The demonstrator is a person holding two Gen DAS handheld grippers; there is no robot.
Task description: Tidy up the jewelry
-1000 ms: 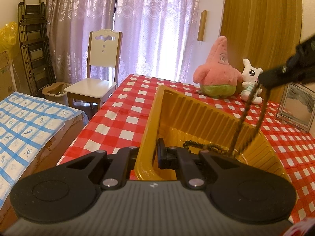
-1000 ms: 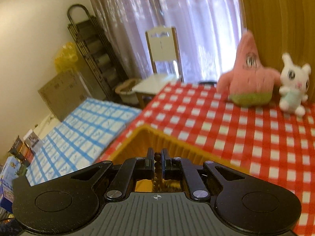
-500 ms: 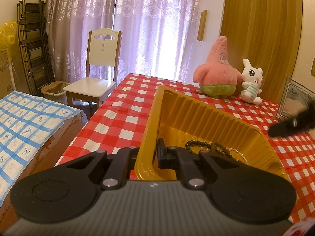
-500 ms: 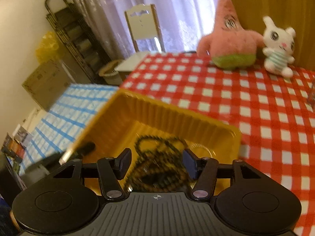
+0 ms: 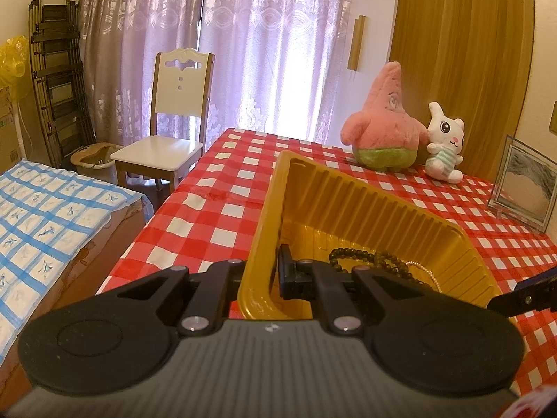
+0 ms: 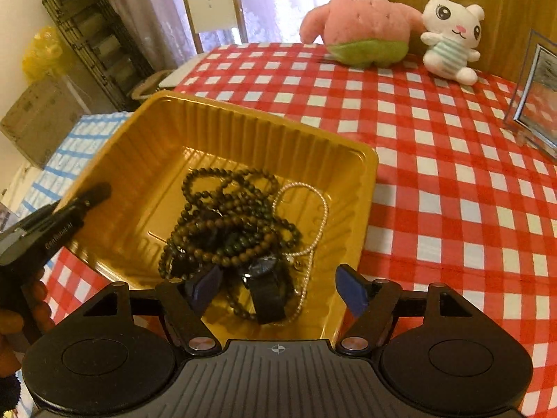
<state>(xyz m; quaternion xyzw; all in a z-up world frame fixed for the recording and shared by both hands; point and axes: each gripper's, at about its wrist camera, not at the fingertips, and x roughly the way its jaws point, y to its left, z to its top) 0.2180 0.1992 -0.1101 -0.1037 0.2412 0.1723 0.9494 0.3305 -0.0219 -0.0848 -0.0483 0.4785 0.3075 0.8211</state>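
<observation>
A yellow ribbed plastic tray (image 5: 348, 202) (image 6: 243, 125) sits on the red-checked table. In it lies a tangle of dark bead necklaces (image 6: 229, 230) (image 5: 365, 256), a thin pearl strand (image 6: 315, 209) and a dark-strapped watch (image 6: 268, 296). My left gripper (image 5: 259, 275) is shut on the tray's near wall, one finger outside and one inside; in the right wrist view it (image 6: 80, 205) sits at the tray's left rim. My right gripper (image 6: 278, 287) hangs over the tray's near end, tilted down, its jaws opening with nothing pressed between the pads. One of its fingers (image 5: 522, 296) shows beside the tray.
A pink star plush (image 6: 362, 21) and a white bunny plush (image 6: 449, 35) stand at the table's far side. A glass picture frame (image 6: 536, 97) is at the right edge. A white chair (image 5: 174, 122) and a blue-checked bed (image 5: 52, 216) lie beyond the table's left edge.
The right gripper let go of the dark bead necklace, which now lies in the tray. It dipped toward the tray and its jaws spread. The left gripper kept still.
</observation>
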